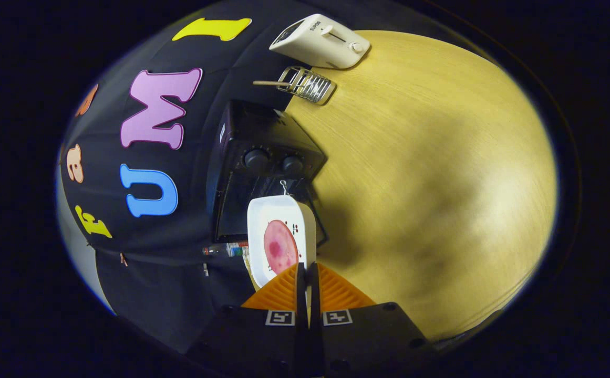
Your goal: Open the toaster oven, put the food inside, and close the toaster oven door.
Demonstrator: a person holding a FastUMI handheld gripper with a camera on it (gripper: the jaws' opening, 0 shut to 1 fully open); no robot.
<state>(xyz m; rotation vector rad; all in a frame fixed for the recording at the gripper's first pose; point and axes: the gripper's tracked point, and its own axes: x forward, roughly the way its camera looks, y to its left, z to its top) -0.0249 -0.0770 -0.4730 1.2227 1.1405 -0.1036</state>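
Fisheye view from the gripper, rolled sideways, so the wooden table [431,173] fills the right half of the frame and the black cloth wall the left.

At bottom centre, the gripper [308,273] shows two orange ribbed fingers [278,294] drawn almost together, pinching the near rim of a white plate [305,223]. Both fingers press on that rim, one on each face. The plate stands on edge just ahead of the fingertips, tilted with the view. On it lies a round pink slice of food [280,247], possibly ham, with a darker blotch.

Directly beyond the plate, at the centre of the frame, sits the black oven [252,173]. Two round knobs [256,156] show on its front, above the plate. The dark glass door [231,210] lies partly behind the plate; whether it is open I cannot tell.

Just left of the plate, at lower centre, a small bottle [226,249] lies against the wall.

At upper centre, well beyond the oven, a wire rack [310,85] with a wooden handle rests on the table edge. Past it, at the top of the frame, is a white toaster [320,41].
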